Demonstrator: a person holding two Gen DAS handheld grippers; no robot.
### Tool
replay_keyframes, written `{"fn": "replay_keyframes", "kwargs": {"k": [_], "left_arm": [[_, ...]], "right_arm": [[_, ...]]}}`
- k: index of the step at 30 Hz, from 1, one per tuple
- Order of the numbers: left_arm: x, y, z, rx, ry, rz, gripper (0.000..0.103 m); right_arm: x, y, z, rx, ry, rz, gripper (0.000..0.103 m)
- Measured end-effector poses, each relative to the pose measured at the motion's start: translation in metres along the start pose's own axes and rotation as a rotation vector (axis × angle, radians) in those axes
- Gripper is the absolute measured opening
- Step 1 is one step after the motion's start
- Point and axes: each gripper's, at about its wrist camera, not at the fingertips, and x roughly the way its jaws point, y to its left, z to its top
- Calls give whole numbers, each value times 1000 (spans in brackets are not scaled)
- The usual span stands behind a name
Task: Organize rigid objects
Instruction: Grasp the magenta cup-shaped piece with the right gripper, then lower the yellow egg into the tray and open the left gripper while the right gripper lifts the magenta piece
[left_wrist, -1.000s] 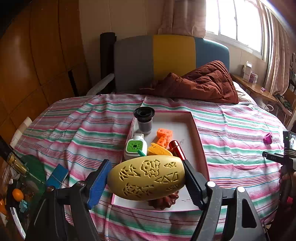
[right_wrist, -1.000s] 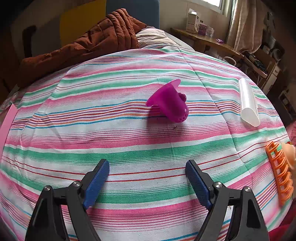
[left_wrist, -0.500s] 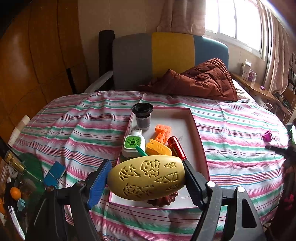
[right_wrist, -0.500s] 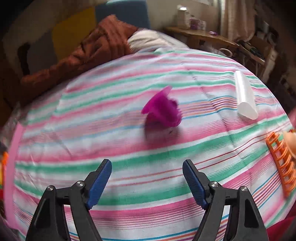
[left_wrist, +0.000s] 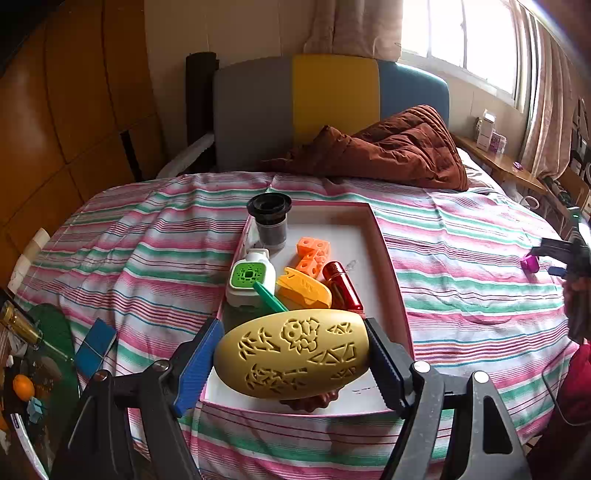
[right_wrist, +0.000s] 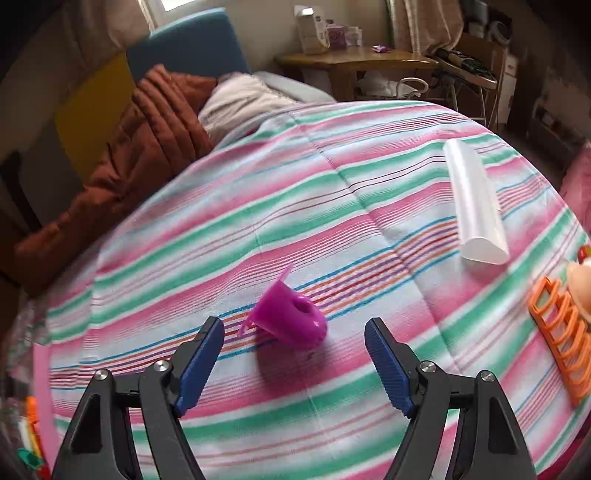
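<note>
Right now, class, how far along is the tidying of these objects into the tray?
Done: a black cup, orange blocks and a red tube already lie in the tray. In hand: the left gripper grips a yellow egg above the tray. Left: the open right gripper nears a purple cup; a white tube and orange rack remain on the bed.

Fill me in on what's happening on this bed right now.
A person is sorting small rigid items into a pink-rimmed tray on the striped bedspread. The left hand-held gripper is clamped on a yellow egg-shaped shell, holding it over the tray's near end, where a black cup, orange blocks and a red cylinder already sit. The right hand-held gripper is open, with a purple plastic piece lying on the bedspread just ahead between its fingers, not yet gripped.
</note>
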Motion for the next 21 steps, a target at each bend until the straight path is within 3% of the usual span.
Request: {"fn": "replay_keyframes", "kwargs": {"k": [2, 4, 9, 21], "left_arm": [[0, -3, 2, 12, -5, 7, 77], [0, -4, 4, 15, -7, 6, 77], [6, -7, 9, 24, -4, -2, 77], [15, -14, 13, 53, -2, -29, 77]], "right_arm": [[20, 12, 0, -58, 51, -52, 57], [25, 27, -6, -148, 45, -112, 56], [13, 60, -31, -297, 54, -35, 56], [-36, 135, -136, -557, 71, 192, 56]]}}
